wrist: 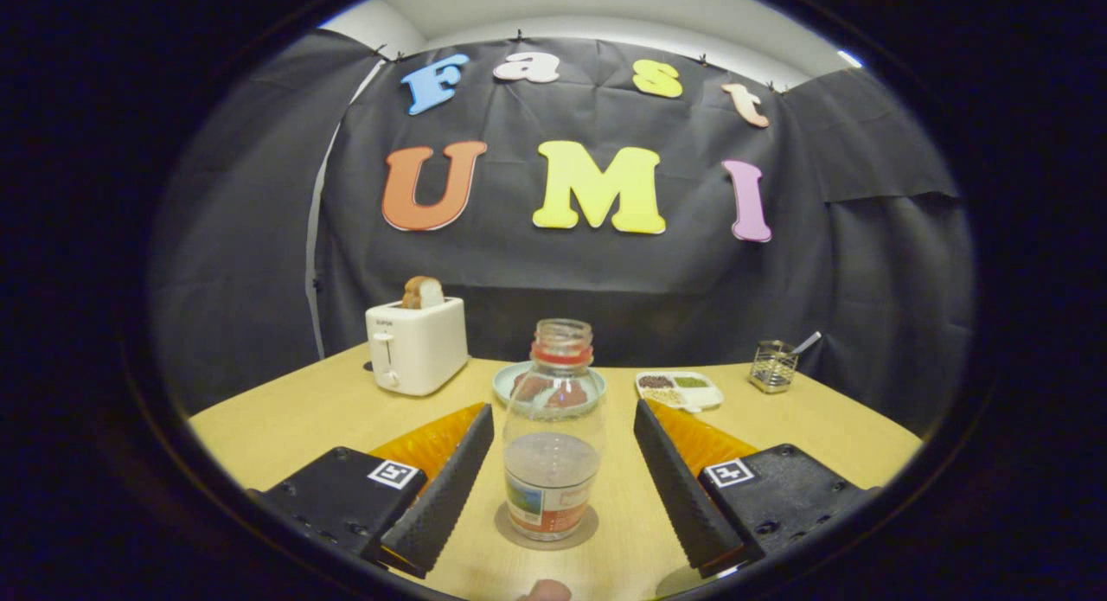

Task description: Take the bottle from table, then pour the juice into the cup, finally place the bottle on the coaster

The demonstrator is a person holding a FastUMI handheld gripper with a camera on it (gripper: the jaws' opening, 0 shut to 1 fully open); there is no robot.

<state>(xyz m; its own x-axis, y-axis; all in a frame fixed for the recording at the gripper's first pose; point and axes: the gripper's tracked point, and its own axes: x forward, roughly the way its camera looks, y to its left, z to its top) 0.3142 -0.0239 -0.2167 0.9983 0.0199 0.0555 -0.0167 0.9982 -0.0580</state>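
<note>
A clear, uncapped bottle (553, 445) with a red ring at its neck and a label low on its body stands upright on a round coaster (517, 533) on the wooden table (294, 419). It holds a little pale liquid. My gripper (562, 409) is open, one finger on each side of the bottle. A gap shows between each finger and the glass, so neither finger touches it. A small pinkish rounded thing (545, 591) lies just in front of the coaster, too cut off to identify.
Behind the bottle is a teal plate (506, 380) with some brownish food. A white toaster (417, 345) holding a slice of bread stands at the back left. A white divided dish (681, 389) of beans and a wire holder (772, 367) stand at the back right.
</note>
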